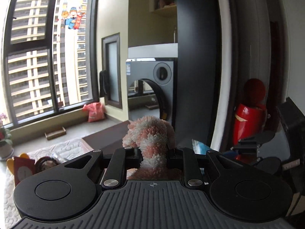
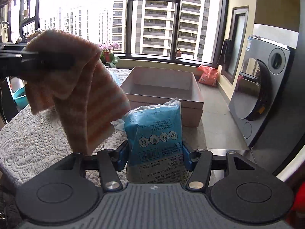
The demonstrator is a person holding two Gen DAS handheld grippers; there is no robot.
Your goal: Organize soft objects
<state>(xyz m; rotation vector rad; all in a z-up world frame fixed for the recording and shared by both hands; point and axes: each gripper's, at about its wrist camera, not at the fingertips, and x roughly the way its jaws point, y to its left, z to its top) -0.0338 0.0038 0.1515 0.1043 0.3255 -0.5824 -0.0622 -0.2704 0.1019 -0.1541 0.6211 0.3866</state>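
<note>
My left gripper (image 1: 152, 150) is shut on a fluffy pink-and-white striped towel (image 1: 150, 137), held up in the air. In the right wrist view the same towel (image 2: 83, 95) hangs from that gripper (image 2: 70, 63) at the left, above the lace-covered table (image 2: 34, 141). My right gripper (image 2: 155, 152) is shut on a blue plastic pack (image 2: 154, 135), held upright just above the table. An open brown box (image 2: 162, 95) sits on the table right behind the pack.
A washing machine (image 2: 263, 91) stands at the right. A pink bag (image 2: 207, 75) lies on the window ledge. A red toy figure (image 1: 249, 118) stands by the dark pillar. A red card (image 1: 24, 169) and small items lie on the lace cloth at the left.
</note>
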